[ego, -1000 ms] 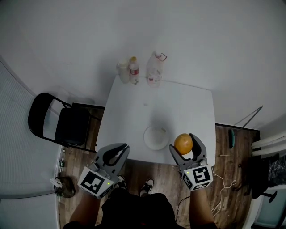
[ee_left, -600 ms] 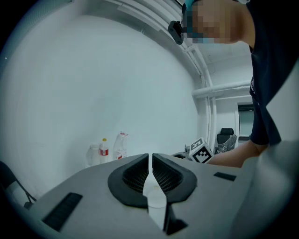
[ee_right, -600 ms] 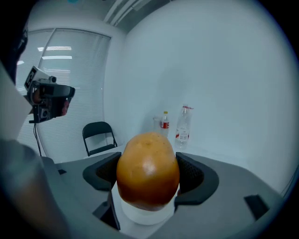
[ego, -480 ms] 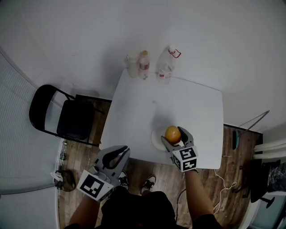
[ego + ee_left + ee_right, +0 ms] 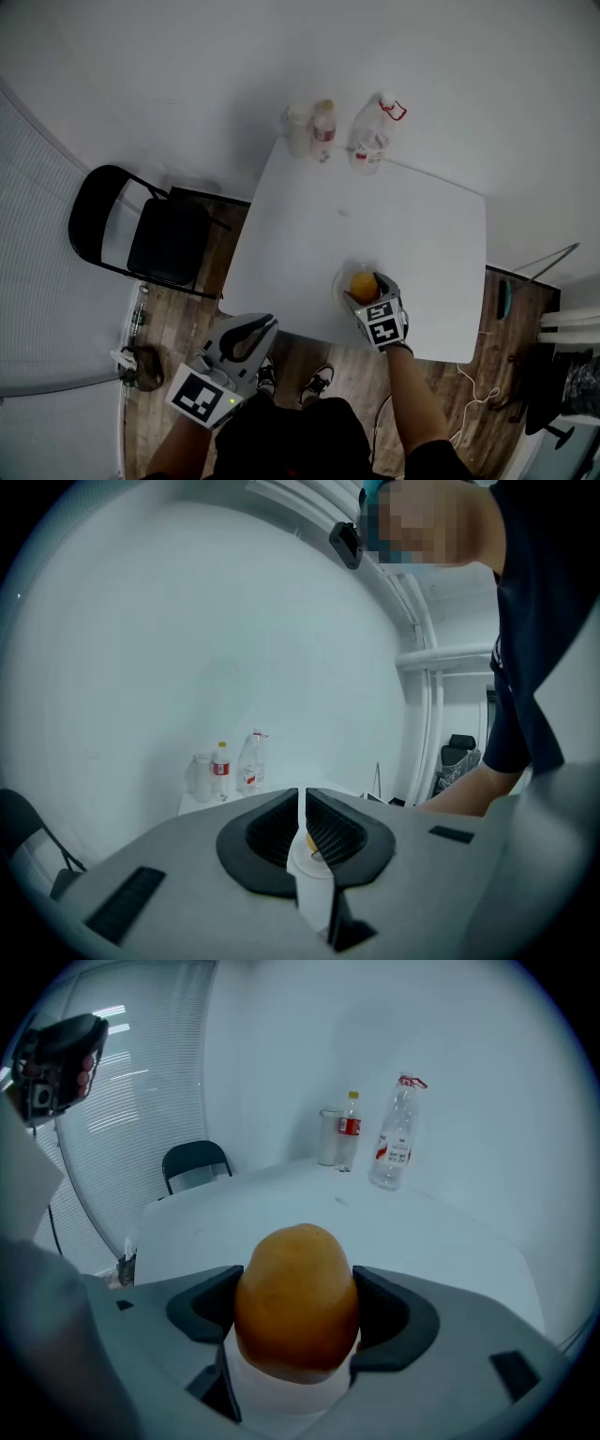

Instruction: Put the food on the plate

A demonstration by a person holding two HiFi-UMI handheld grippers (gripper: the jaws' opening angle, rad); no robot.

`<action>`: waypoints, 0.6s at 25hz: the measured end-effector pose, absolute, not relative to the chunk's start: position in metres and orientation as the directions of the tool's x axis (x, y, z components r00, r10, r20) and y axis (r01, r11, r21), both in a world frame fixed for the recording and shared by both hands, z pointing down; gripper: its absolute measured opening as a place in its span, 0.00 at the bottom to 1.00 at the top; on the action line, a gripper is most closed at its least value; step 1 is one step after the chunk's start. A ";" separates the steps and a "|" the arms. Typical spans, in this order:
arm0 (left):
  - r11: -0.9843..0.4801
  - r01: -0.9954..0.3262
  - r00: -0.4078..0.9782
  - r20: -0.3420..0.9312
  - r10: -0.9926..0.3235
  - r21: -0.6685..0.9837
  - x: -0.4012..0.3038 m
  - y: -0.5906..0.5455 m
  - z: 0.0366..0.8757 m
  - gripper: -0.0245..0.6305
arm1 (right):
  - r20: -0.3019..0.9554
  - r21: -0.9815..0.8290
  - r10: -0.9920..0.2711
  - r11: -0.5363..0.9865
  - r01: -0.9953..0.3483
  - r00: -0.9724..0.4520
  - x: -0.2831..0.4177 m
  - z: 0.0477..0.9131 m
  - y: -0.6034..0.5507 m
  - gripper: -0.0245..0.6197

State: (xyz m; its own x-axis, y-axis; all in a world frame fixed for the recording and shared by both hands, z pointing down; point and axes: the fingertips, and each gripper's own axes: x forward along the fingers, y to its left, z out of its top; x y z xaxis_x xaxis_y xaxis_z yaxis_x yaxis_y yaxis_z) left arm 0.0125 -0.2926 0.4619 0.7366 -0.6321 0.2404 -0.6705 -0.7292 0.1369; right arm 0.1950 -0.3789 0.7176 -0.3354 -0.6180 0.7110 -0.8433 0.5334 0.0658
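Note:
An orange fruit (image 5: 363, 282) (image 5: 296, 1299) sits between the jaws of my right gripper (image 5: 365, 281) (image 5: 298, 1312), which is shut on it. It hangs right over the small white plate (image 5: 337, 285) near the table's front edge; whether it touches the plate cannot be told. The plate is mostly hidden under the fruit and gripper. My left gripper (image 5: 251, 325) (image 5: 302, 810) hangs off the table's front left corner, above the floor, jaws shut with nothing in them. Past its jaws the left gripper view shows the plate (image 5: 302, 864) with the orange (image 5: 310, 841).
The white table (image 5: 412, 225) carries a cup (image 5: 298, 129), a small red-labelled bottle (image 5: 323, 131) and a larger clear bottle (image 5: 374, 136) at its far edge. A black folding chair (image 5: 155, 239) stands to the left. A white cable (image 5: 483, 394) lies on the wooden floor.
My right gripper has carried the orange forward and left, from off the table's front edge to over the plate. The left gripper has stayed put.

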 end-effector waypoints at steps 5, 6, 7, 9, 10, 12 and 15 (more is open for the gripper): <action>-0.719 -0.680 0.728 0.246 -0.640 0.145 0.003 -0.295 0.466 0.10 | 0.739 0.035 -0.586 0.526 -0.850 -0.332 0.193 0.733 -0.382 0.63; -0.720 -0.678 0.731 0.242 -0.638 0.148 0.002 -0.295 0.466 0.10 | 0.745 0.033 -0.579 0.527 -0.849 -0.331 0.193 0.736 -0.382 0.63; -0.723 -0.674 0.735 0.237 -0.635 0.152 0.001 -0.294 0.466 0.10 | 0.750 0.035 -0.574 0.529 -0.848 -0.327 0.193 0.738 -0.382 0.63; -0.726 -0.669 0.740 0.232 -0.631 0.157 0.000 -0.293 0.466 0.10 | 0.754 0.044 -0.571 0.536 -0.843 -0.323 0.193 0.741 -0.382 0.63; -0.726 -0.669 0.740 0.233 -0.631 0.157 0.000 -0.293 0.466 0.10 | 0.754 0.047 -0.572 0.539 -0.841 -0.324 0.192 0.742 -0.382 0.63; -0.726 -0.671 0.738 0.236 -0.632 0.152 0.000 -0.292 0.468 0.10 | 0.753 0.048 -0.571 0.543 -0.838 -0.327 0.190 0.743 -0.382 0.63; -0.723 -0.674 0.734 0.243 -0.634 0.150 0.000 -0.291 0.471 0.10 | 0.753 0.068 -0.575 0.552 -0.831 -0.320 0.190 0.745 -0.384 0.63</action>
